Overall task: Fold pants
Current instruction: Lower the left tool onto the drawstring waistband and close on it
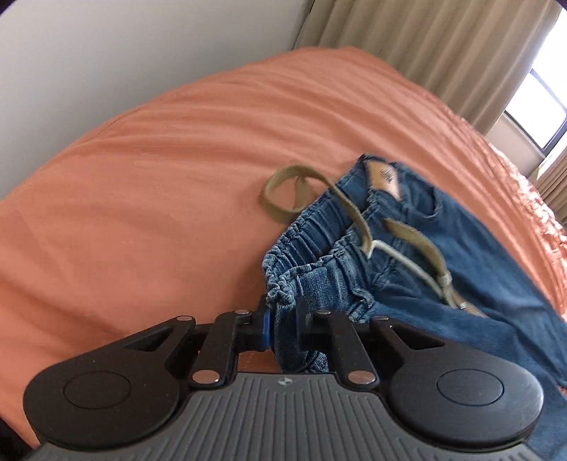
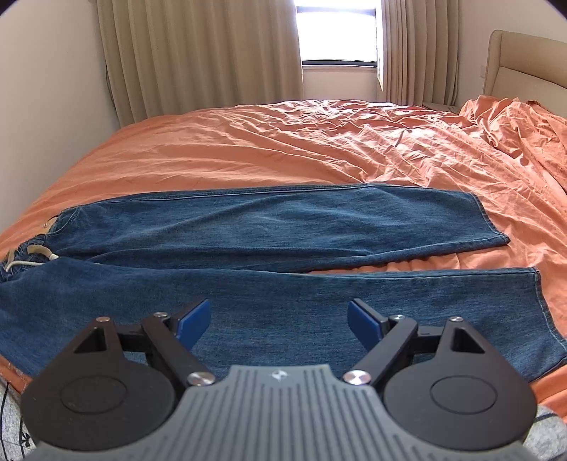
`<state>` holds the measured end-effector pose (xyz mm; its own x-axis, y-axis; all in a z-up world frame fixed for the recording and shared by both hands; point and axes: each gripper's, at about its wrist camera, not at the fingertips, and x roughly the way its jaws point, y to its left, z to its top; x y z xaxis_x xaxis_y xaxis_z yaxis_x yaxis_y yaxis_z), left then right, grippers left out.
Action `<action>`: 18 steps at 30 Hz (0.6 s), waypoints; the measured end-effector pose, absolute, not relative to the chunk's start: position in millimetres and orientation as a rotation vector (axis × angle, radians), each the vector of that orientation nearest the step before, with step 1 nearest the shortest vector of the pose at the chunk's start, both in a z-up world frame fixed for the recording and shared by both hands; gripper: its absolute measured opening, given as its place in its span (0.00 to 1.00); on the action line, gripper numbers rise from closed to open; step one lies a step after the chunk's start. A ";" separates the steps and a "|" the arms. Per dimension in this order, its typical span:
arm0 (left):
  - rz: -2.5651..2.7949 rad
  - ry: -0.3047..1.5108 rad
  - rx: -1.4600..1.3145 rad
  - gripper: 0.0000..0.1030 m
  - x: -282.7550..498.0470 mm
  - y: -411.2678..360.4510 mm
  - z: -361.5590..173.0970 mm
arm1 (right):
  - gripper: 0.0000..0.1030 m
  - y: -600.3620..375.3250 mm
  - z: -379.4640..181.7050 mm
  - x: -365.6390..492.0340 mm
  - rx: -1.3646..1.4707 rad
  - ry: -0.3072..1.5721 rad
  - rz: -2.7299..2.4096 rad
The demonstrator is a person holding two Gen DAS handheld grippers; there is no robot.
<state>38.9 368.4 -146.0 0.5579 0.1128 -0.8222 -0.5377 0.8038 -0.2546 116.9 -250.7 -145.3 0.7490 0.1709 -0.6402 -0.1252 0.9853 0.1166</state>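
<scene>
Blue denim pants lie spread across an orange bed, waist at the left, both legs running right. In the left wrist view the elastic waistband is bunched up, with a khaki drawstring looping onto the sheet. My left gripper is shut on the near corner of the waistband, denim pinched between its blue pads. My right gripper hovers open over the near leg, nothing between its fingers.
The orange sheet covers the bed, crumpled towards the far right. A white wall runs along the bed's left side. Beige curtains and a bright window stand behind. A padded headboard sits at the far right.
</scene>
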 end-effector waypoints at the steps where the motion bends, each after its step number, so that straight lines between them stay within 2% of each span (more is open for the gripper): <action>1: 0.403 0.945 -0.547 0.13 43.6 372.8 -160.2 | 0.79 -252.0 -145.0 116.9 0.073 0.709 0.158; 2: 0.407 0.961 -0.566 0.16 45.6 375.7 -170.0 | 0.79 -253.7 -144.5 117.6 0.076 0.718 0.147; 3: 0.412 0.963 -0.574 0.24 46.4 377.5 -175.3 | 0.79 -255.7 -144.3 118.2 0.081 0.729 0.136; 6: 0.449 1.011 -0.468 0.57 53.0 371.6 -165.4 | 0.79 -263.0 -139.9 123.4 0.106 0.774 0.078; 10: 0.450 0.983 -0.257 0.64 61.9 354.7 -121.8 | 0.79 -281.0 -132.4 136.9 0.149 0.827 0.027; 13: 0.321 0.942 -0.220 0.70 83.3 346.9 -97.9 | 0.79 -295.0 -127.4 150.5 0.149 0.834 0.009; 18: 0.099 0.901 -0.266 0.73 143.1 345.2 -109.6 | 0.79 -324.6 -132.7 174.0 0.145 0.870 -0.065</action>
